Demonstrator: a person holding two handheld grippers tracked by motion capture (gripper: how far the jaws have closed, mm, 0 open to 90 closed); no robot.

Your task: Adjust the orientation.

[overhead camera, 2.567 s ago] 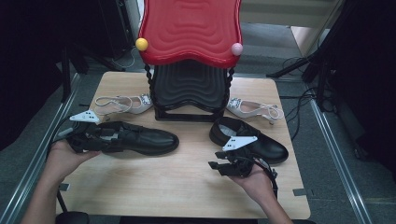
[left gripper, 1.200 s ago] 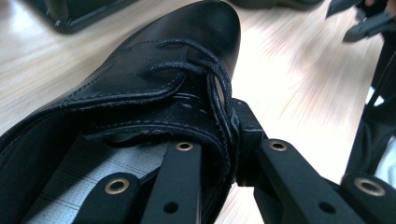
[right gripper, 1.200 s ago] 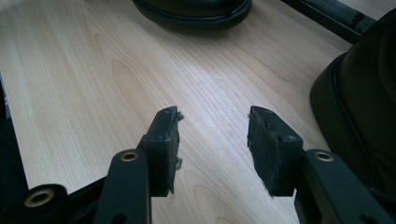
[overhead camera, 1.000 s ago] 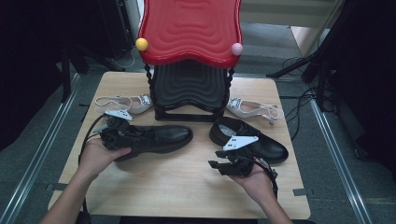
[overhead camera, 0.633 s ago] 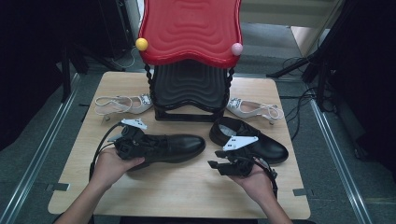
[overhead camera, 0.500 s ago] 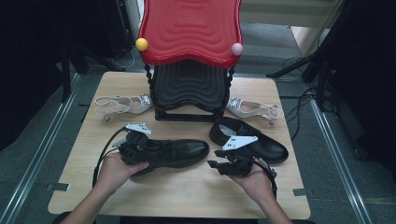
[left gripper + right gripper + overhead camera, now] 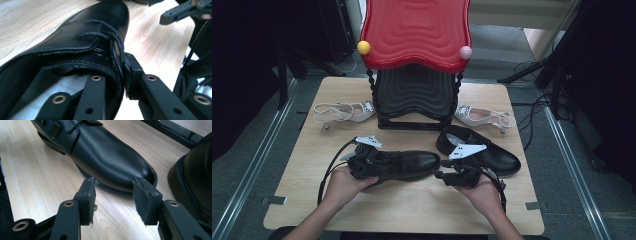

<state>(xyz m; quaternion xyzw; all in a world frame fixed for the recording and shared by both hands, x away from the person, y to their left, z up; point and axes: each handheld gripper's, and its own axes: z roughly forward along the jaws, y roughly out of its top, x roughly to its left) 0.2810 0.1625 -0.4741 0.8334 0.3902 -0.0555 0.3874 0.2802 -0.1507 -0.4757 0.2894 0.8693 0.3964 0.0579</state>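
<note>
L tool (image 7: 379, 162) grips black shoe (image 7: 412, 162) at its collar, jaws just easing wider. R tool (image 7: 443, 175) open at shoe's 3 o'clock, on counter (image 7: 412, 210).

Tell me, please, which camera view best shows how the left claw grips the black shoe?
The left gripper view: one jaw sits inside the black shoe, the other outside its side wall. The high view shows the left claw at the shoe's opening. The right gripper view shows the toe.

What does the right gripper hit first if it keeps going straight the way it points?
Most likely the toe of the black shoe that the left gripper holds: it lies just beyond the right gripper, whose jaws stand open.
</note>
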